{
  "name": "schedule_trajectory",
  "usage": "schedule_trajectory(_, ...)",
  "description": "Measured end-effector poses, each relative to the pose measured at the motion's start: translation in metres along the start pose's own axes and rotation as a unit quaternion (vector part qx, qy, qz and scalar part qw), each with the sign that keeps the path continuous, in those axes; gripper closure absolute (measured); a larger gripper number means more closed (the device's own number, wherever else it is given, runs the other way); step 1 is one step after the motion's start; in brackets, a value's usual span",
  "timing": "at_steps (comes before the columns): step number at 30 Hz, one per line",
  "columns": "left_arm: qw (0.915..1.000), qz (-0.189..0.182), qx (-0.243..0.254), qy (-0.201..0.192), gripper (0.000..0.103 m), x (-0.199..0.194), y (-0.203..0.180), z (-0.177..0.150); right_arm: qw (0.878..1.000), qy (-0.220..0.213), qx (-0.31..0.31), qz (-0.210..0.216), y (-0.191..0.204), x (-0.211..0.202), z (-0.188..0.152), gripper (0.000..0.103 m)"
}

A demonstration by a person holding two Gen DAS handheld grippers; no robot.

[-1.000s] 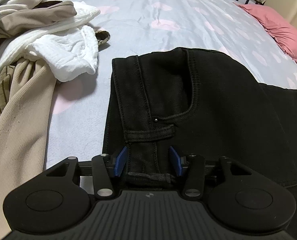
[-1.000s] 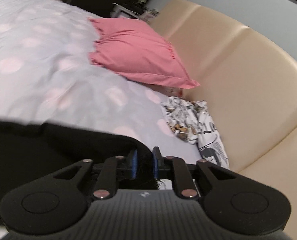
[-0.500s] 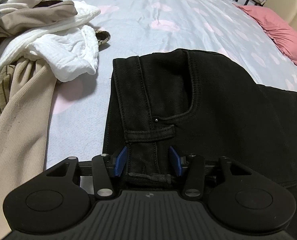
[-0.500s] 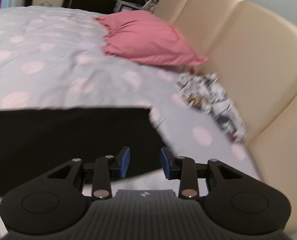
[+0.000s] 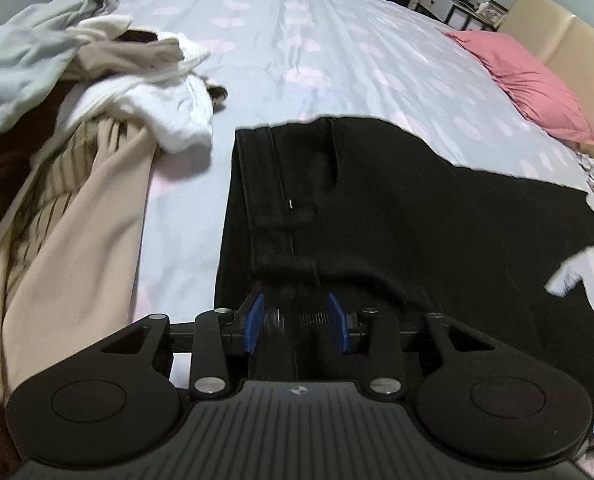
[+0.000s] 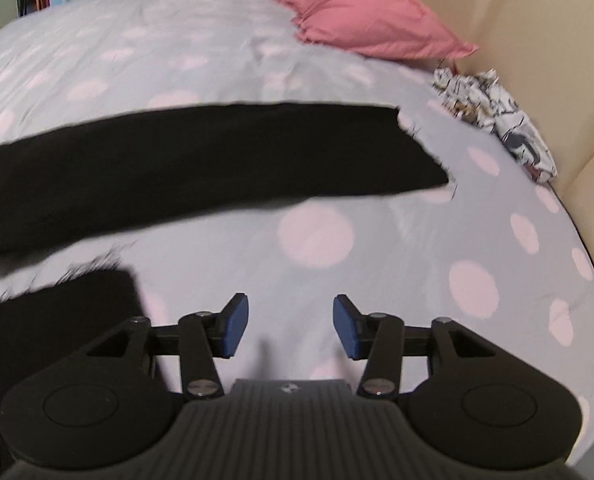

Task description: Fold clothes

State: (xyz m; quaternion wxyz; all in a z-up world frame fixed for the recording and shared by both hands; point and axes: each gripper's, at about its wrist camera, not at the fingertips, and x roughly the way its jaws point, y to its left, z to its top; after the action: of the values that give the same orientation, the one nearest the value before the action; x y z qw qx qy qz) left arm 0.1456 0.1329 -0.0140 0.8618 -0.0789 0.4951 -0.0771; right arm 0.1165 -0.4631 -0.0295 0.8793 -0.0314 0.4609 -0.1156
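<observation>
Black jeans (image 5: 377, 200) lie flat on the bed, waistband toward my left gripper, legs stretching right. My left gripper (image 5: 295, 322) is open with the waistband edge between its blue pads, which stand apart from the cloth. In the right wrist view the jeans' leg (image 6: 201, 160) lies across the bed with its frayed hem at the right. My right gripper (image 6: 291, 326) is open and empty above the sheet, just short of the leg. A second black fold (image 6: 57, 308) lies at its left.
A pile of unfolded clothes (image 5: 97, 120), white, beige, grey and striped, lies left of the jeans. A pink pillow (image 6: 369, 28) and a patterned garment (image 6: 493, 120) sit by the beige headboard (image 6: 537, 40). The bed sheet (image 5: 297, 40) is grey with pink dots.
My right gripper opened, let go of the jeans' leg and drew back from it. My left gripper pulled back and lifted slightly, with the waistband still between its open pads.
</observation>
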Motion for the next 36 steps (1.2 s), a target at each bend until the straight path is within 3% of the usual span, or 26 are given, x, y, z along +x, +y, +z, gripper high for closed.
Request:
schedule_trajectory(6, 0.999, 0.009, -0.029, 0.032, 0.06, -0.019, 0.017, -0.044, 0.999, 0.005, 0.008, 0.043, 0.027, -0.03, -0.017, 0.045)
schedule_trajectory(12, 0.9929, -0.019, -0.11, 0.041, 0.054, -0.029, 0.039, -0.088, 0.999, 0.004, -0.031, 0.023, 0.049, -0.041, -0.032, 0.043)
schedule_trajectory(23, 0.9837, -0.022, -0.169, 0.057, 0.046, -0.009, 0.059, -0.109, 0.999, -0.013, 0.02, 0.023, 0.039, -0.054, -0.039, 0.043)
schedule_trajectory(27, 0.984, -0.012, -0.165, 0.065, 0.055, -0.009, 0.059, -0.112, 1.0, -0.008, 0.016, 0.019, 0.04, -0.051, -0.043, 0.043)
schedule_trajectory(32, 0.9911, 0.017, -0.121, 0.053, 0.068, -0.021, 0.044, -0.114, 1.0, -0.002, 0.024, 0.015, 0.034, -0.05, -0.047, 0.043)
schedule_trajectory(36, 0.994, 0.011, -0.097, 0.049, 0.071, -0.047, 0.036, -0.113, 0.999, 0.007, 0.032, 0.013, 0.03, -0.046, -0.047, 0.043)
